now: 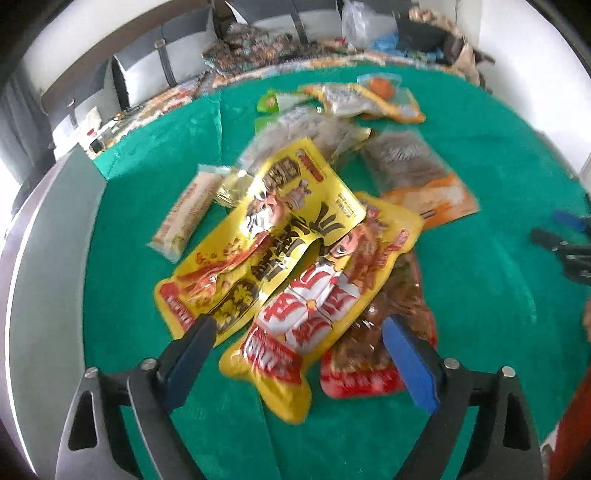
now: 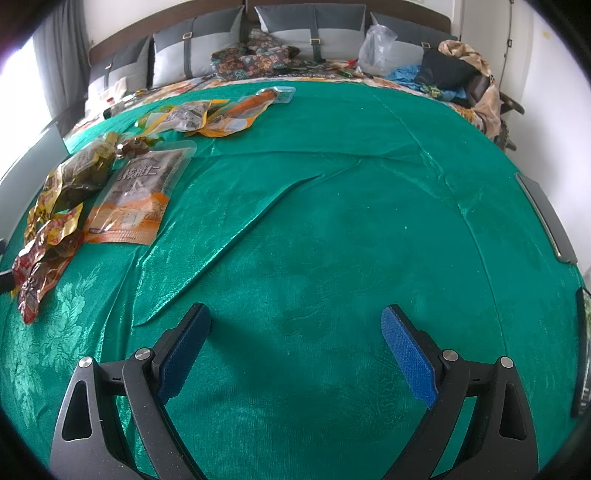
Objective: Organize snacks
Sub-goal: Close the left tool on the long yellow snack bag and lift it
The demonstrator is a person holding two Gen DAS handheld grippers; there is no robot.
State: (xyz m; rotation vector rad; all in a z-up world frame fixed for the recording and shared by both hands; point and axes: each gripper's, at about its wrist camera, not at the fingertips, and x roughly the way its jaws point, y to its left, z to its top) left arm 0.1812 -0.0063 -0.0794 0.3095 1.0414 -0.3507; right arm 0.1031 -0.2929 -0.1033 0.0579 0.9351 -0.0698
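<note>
A heap of snack packets lies on the green cloth (image 1: 480,192). In the left wrist view my left gripper (image 1: 297,325) is open, its jaws straddling the near end of a yellow-and-red packet (image 1: 325,295). A larger yellow packet (image 1: 266,229) overlaps it on the left, and a red clear packet (image 1: 373,354) lies under it on the right. A beige bar (image 1: 184,214) and an orange-and-grey pouch (image 1: 424,177) lie around the heap. My right gripper (image 2: 295,317) is open and empty over bare cloth, with the orange-and-grey pouch (image 2: 136,199) far to its left.
More packets (image 2: 218,114) lie at the far side of the cloth. Beyond are a bed with grey cushions (image 2: 314,29), patterned fabric (image 2: 255,59), a plastic bag (image 2: 376,48) and clothes. A fold (image 2: 236,240) runs across the cloth. The right gripper's tip (image 1: 561,247) shows at the left view's right edge.
</note>
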